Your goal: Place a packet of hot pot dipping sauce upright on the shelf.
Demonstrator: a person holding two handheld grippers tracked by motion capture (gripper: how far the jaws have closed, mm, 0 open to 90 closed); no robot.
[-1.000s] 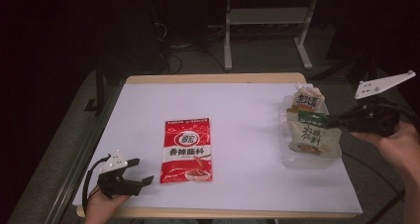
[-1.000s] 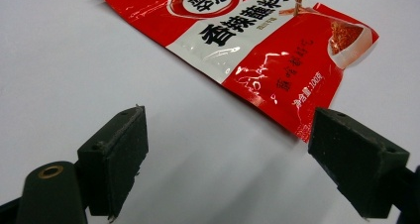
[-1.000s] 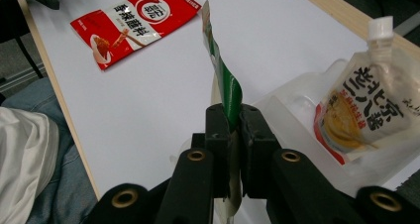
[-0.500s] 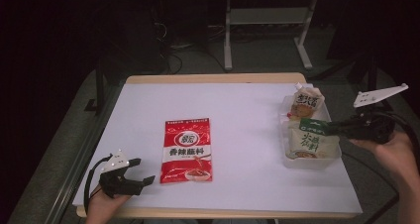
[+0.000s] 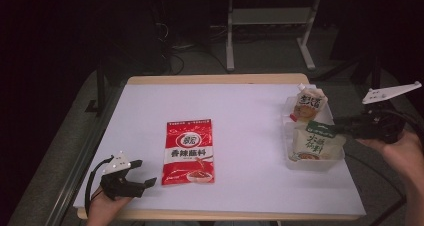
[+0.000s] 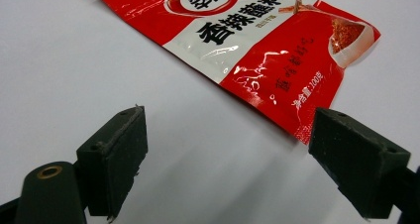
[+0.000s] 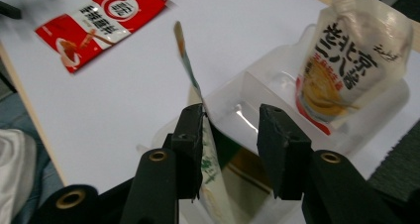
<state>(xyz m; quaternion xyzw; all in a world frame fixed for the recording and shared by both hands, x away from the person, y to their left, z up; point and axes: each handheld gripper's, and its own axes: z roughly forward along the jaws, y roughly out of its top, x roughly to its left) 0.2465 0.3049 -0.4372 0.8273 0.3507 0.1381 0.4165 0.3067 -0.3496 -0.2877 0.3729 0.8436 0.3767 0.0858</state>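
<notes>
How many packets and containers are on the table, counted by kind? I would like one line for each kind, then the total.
Red flat seasoning sachet: 1
Spouted sauce pouch: 1
Green-topped pouch: 1
Clear plastic tray with two compartments: 1
Total: 4

Glossy red plastic sachet [image 5: 189, 151], clear smooth plastic tray [image 5: 315, 162], matt white tabletop [image 5: 240, 111], wooden edge.

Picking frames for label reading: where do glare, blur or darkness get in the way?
High view: dark surroundings, soft small print on the red packet. Left gripper view: white glare streaks on its foil. Right gripper view: green-topped pouch blurred near the fingers; the spouted pouch readable.
</notes>
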